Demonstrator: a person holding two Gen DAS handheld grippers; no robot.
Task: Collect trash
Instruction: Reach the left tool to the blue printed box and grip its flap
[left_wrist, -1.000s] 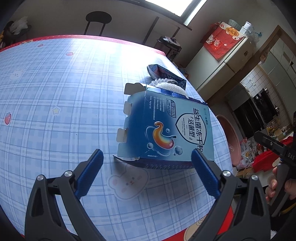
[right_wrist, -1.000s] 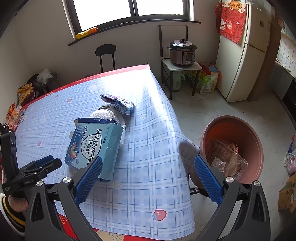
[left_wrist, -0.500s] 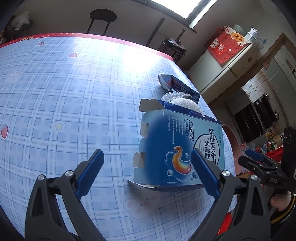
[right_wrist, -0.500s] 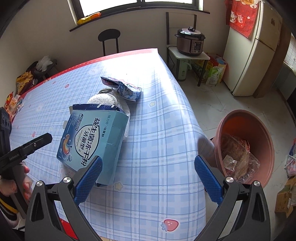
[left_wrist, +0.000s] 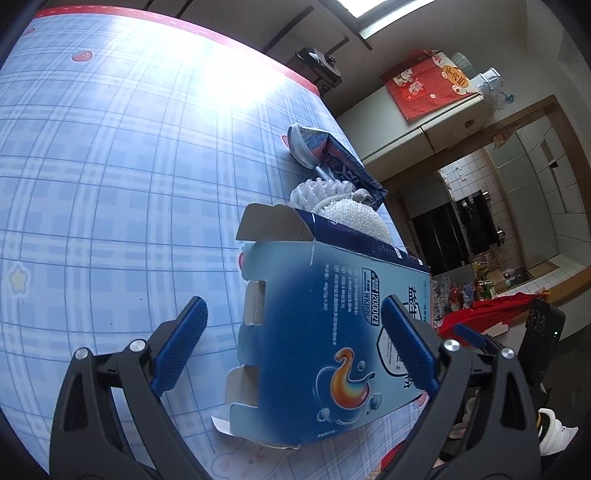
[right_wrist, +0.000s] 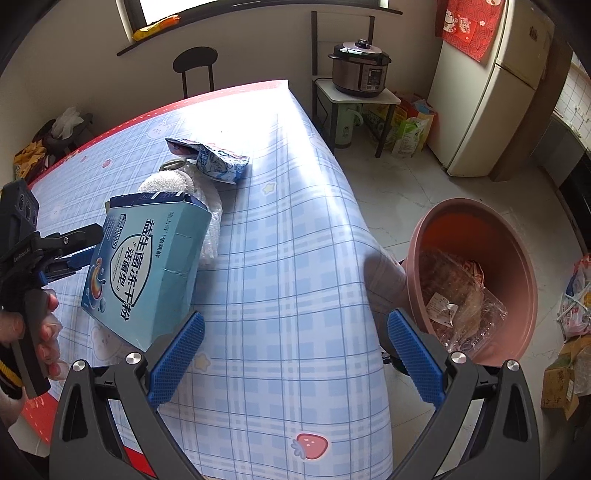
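— Where's the trash?

— The blue carton (left_wrist: 325, 343) lies on the checked tablecloth (left_wrist: 110, 184), flaps open, with the left gripper (left_wrist: 295, 350) spread wide around its open end, not touching as far as I can tell.

— And behind it?

— A white mesh bundle (left_wrist: 351, 214), then a crumpled blue wrapper (right_wrist: 214, 162).

— The other one?

— The right gripper (right_wrist: 295, 354) gapes empty over the table edge, beside the pink tub (right_wrist: 517, 266) holding a plastic bag (right_wrist: 461, 302).

Both claws (left_wrist: 291, 347) (right_wrist: 295, 350) wide apart, empty.
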